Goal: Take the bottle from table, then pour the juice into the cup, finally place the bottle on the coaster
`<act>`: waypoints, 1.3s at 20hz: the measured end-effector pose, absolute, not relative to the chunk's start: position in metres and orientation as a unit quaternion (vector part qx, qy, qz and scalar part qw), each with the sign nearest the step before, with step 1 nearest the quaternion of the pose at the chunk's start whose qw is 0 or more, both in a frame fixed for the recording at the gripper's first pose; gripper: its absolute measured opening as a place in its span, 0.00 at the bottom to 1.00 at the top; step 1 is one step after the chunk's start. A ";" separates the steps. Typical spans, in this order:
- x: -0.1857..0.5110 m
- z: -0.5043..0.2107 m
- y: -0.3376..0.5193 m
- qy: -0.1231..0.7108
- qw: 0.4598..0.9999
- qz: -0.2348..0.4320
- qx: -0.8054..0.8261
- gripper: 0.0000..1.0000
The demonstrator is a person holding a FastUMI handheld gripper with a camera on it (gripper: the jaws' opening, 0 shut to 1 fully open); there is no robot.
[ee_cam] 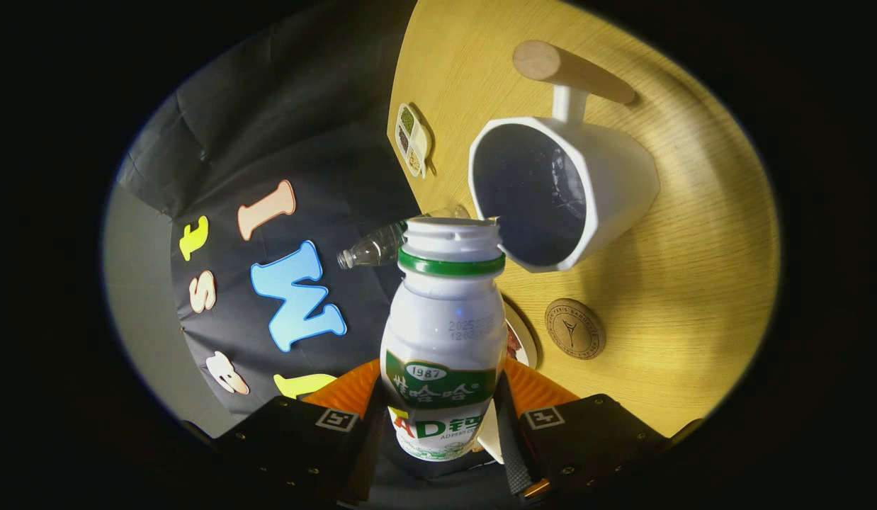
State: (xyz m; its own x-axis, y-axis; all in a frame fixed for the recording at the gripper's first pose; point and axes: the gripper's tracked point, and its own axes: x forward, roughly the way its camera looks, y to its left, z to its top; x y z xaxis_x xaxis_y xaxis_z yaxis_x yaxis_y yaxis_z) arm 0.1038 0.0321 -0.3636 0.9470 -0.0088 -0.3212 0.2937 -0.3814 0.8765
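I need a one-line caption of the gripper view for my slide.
Gripper shut on white drink bottle, tilting its open mouth to white cup's rim; cork coaster waits beside.

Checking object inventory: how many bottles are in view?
2: the white bottle clamped between the gripper fingers, mouth at the cup rim; a clear bottle lying just beyond it.

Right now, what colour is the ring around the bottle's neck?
Green, under the white mouth of the bottle held between the fingers; the gripper view shows it best.

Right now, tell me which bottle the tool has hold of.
The white bottle with the green neck ring, clamped between the tool fingers at the cup rim. The clear bottle lies beyond it.
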 end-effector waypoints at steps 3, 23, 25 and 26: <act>0.104 -0.363 0.032 0.087 0.550 -0.138 0.820 0.70; 0.103 -0.364 0.024 0.085 0.555 -0.139 0.816 0.70; 0.102 -0.364 0.022 0.084 0.557 -0.140 0.815 0.70; 0.101 -0.363 0.021 0.083 0.558 -0.139 0.814 0.70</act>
